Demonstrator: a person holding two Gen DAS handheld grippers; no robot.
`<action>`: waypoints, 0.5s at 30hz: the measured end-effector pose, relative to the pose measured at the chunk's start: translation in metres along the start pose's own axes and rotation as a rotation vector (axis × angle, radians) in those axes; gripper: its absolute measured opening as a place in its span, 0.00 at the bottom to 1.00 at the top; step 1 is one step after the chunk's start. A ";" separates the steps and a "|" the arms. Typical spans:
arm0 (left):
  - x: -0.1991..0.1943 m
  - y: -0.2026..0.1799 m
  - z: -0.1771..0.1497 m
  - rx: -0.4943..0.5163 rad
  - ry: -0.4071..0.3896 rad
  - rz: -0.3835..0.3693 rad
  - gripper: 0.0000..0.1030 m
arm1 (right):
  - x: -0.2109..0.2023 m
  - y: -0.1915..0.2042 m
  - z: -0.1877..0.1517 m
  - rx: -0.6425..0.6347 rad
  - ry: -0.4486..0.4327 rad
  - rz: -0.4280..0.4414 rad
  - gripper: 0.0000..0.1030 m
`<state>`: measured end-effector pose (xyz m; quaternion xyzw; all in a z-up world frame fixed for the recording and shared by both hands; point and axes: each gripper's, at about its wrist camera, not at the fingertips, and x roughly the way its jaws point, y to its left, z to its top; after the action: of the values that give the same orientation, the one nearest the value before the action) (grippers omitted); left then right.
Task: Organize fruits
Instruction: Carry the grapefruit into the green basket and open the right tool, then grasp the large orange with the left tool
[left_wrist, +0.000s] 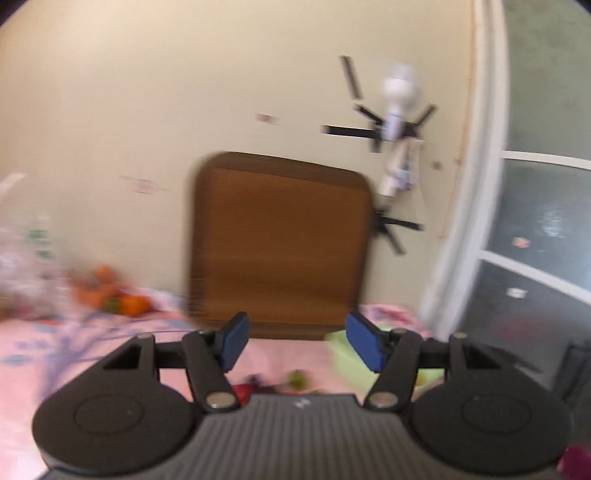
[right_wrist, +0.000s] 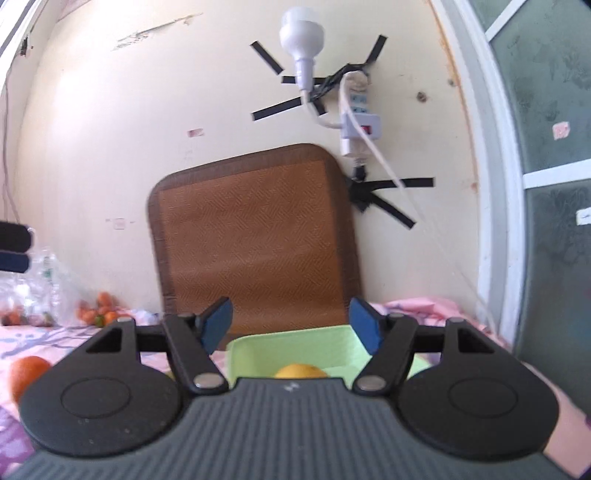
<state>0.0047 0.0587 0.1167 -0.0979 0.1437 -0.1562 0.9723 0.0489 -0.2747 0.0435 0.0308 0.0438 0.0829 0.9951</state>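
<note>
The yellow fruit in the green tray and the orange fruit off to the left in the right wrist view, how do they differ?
The yellow fruit lies inside the green tray; the orange fruit sits outside it, on the pink cloth. The yellow fruit is lemon-coloured, the orange fruit deep orange. The yellow fruit lies in line with the open right hand-held gripper; the orange fruit lies far left. Both are partly hidden by the gripper body.

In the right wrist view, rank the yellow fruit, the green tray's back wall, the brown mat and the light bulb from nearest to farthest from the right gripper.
1. Yellow fruit, low between the right gripper fingers, in the tray.
2. Green tray's back wall, just beyond the fruit.
3. Brown mat, leaning on the wall behind.
4. Light bulb, high on the wall.
</note>
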 end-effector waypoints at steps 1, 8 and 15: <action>-0.008 0.012 -0.001 -0.007 0.007 0.043 0.58 | -0.003 0.006 0.001 0.016 0.022 0.035 0.70; -0.015 0.079 -0.024 -0.179 0.111 0.074 0.58 | 0.001 0.085 -0.015 0.046 0.238 0.336 0.70; 0.022 0.082 -0.042 -0.195 0.216 -0.050 0.72 | 0.024 0.147 -0.028 -0.080 0.375 0.426 0.72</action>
<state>0.0343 0.1220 0.0522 -0.1779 0.2594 -0.1753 0.9329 0.0458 -0.1241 0.0235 -0.0160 0.2163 0.2961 0.9302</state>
